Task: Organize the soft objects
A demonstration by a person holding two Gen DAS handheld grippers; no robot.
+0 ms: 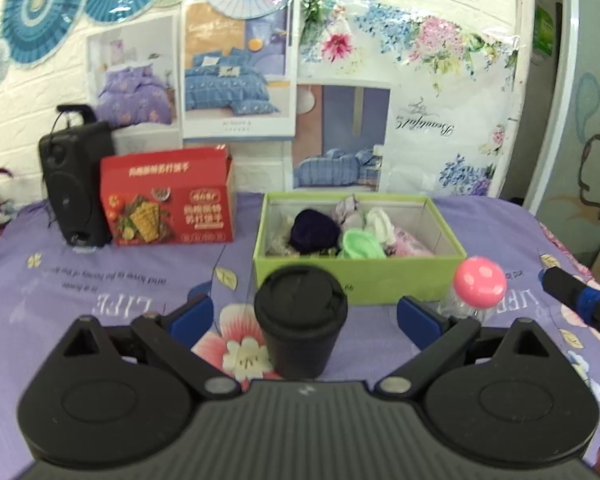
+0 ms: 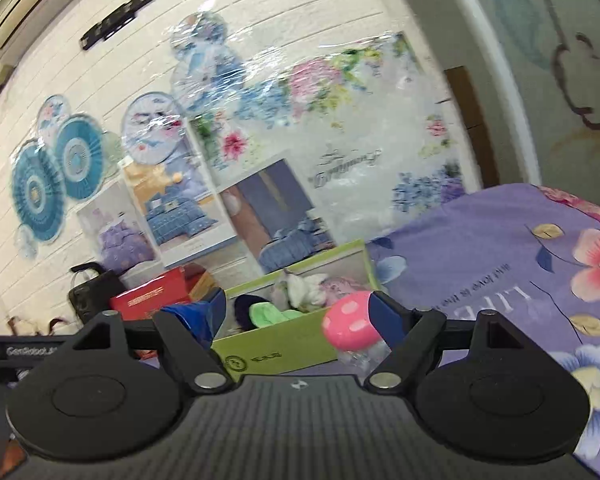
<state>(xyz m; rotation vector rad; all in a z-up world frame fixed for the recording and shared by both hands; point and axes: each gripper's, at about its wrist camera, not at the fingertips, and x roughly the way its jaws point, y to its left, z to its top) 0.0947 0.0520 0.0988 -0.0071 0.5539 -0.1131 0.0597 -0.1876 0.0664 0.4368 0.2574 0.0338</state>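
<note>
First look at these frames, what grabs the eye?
The lime-green box mid-table, holding rolled soft items, dark purple and mint green among them. In front stand a black lidded cup between the left gripper's open fingers, and a pink mushroom-capped bottle at right.

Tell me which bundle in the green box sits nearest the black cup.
The dark navy bundle, at the left of the green box, just behind the black cup; the mint and white ones lie further right.

One green box (image 1: 360, 280) with about five soft bundles inside, one black cup (image 1: 300, 328), one pink-capped jar (image 1: 478, 280), one red carton (image 1: 170, 200), one speaker (image 1: 76, 184), two grippers.
</note>
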